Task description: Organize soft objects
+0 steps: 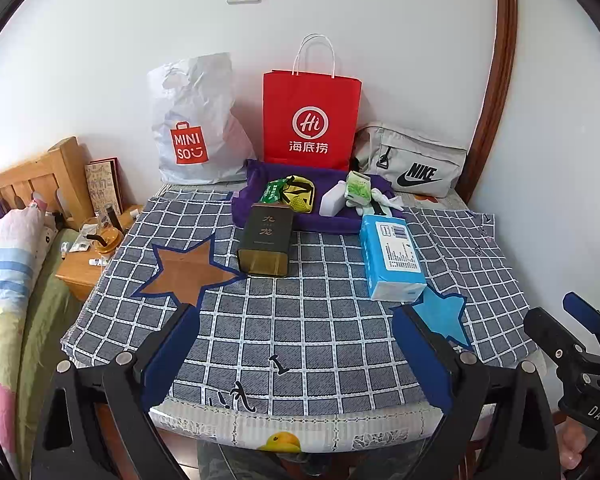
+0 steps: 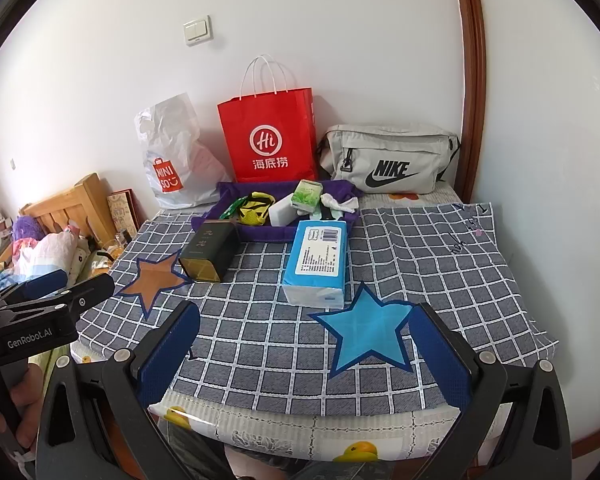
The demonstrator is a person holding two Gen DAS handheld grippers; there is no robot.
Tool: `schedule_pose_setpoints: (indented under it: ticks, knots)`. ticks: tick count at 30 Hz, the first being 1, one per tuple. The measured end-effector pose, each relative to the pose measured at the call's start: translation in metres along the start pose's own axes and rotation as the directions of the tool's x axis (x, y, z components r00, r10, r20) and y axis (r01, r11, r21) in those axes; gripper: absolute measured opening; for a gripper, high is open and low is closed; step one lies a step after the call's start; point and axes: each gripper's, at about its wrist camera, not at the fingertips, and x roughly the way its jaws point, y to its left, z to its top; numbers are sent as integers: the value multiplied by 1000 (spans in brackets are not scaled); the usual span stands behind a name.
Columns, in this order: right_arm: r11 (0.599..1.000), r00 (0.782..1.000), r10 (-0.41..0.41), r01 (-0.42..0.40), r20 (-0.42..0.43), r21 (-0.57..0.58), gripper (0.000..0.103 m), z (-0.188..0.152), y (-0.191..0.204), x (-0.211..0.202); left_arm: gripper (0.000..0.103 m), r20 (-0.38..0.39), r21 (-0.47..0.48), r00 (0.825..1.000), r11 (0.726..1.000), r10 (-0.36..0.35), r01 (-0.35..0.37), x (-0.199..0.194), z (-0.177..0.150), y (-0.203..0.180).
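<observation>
Both grippers hang over the near edge of the worktop (image 1: pixel 320 344), jaws spread wide and holding nothing: the left gripper (image 1: pixel 295 336) at 6 o'clock in its own view, the right gripper (image 2: pixel 304 336) likewise in its own. On the checked cloth, the blue tissue pack (image 2: pixel 318 260) lies near the middle, the dark tin (image 2: pixel 211 250) at its 9 o'clock. Behind them, toward 12 o'clock, the purple towel (image 1: pixel 332 222) carries small packets. The grey Nike bag (image 2: pixel 388 160) sits at 1 o'clock.
</observation>
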Motion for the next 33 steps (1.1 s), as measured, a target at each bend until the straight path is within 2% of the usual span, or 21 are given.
schedule_pose_setpoints:
  ticks: [33]
  knots:
    - [1000,1000,-3,3,5,1,103,2,1,-3,97,1,1,1000,1000,2,-2,-2,2,-3]
